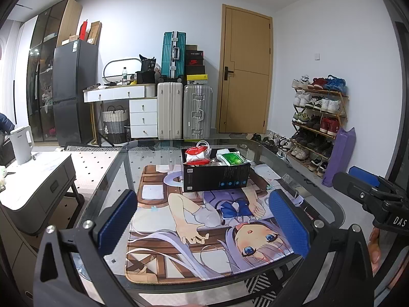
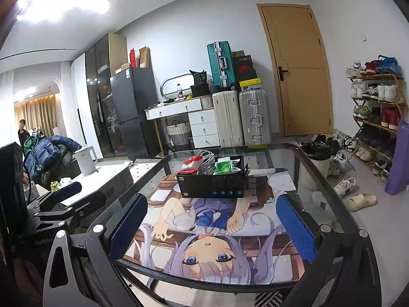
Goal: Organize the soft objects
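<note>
Packets are sitting in the black box (image 1: 216, 176) straight ahead of both grippers, well apart from the fingers, on the far part of the printed mat (image 1: 204, 230) covering the glass table (image 1: 329, 204). The box's long axis is running across both views, left to right. Neither gripper is looking clearly nearer. The left gripper (image 1: 204, 226) is hanging with its blue pads spread wide and holding nothing; the right gripper (image 2: 211, 226) is doing the same. A red-and-white packet (image 1: 196, 153) is bulging at the box's left end, a green packet (image 1: 231, 158) is lying toward its right, and white cable (image 2: 205, 156) is looping behind them; both packets are looking crinkly and pliable
</note>
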A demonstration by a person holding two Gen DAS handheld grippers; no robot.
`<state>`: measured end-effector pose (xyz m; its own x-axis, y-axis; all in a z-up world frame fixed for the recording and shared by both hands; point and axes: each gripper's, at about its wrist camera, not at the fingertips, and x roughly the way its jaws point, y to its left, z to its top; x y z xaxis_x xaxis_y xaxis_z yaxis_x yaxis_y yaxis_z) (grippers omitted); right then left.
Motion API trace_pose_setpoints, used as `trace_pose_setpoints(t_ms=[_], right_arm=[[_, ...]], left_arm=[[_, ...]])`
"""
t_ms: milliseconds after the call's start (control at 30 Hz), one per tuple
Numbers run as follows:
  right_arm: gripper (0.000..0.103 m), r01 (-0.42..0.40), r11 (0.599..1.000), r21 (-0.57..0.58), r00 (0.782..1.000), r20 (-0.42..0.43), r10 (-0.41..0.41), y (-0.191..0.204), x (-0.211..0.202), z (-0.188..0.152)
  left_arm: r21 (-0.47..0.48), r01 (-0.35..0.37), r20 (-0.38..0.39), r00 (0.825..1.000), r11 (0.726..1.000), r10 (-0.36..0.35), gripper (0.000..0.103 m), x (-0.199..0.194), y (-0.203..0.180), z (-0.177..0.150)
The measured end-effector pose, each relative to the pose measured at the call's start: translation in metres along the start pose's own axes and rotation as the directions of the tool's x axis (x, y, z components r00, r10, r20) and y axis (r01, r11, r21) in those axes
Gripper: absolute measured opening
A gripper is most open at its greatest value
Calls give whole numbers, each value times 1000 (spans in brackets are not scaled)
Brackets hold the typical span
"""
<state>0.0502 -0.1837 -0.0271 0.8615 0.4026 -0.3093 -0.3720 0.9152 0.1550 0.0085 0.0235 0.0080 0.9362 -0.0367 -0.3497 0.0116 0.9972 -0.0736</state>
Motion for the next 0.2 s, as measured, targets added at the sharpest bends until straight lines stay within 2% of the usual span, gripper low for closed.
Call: trace_pose_setpoints(t_ms=[200], right_arm=[[102, -2, 1000, 1, 1000, -1, 2, 0, 0, 0]], left_arm=[[-1, -1, -1, 1000, 1000, 1, 103, 0, 1, 0]])
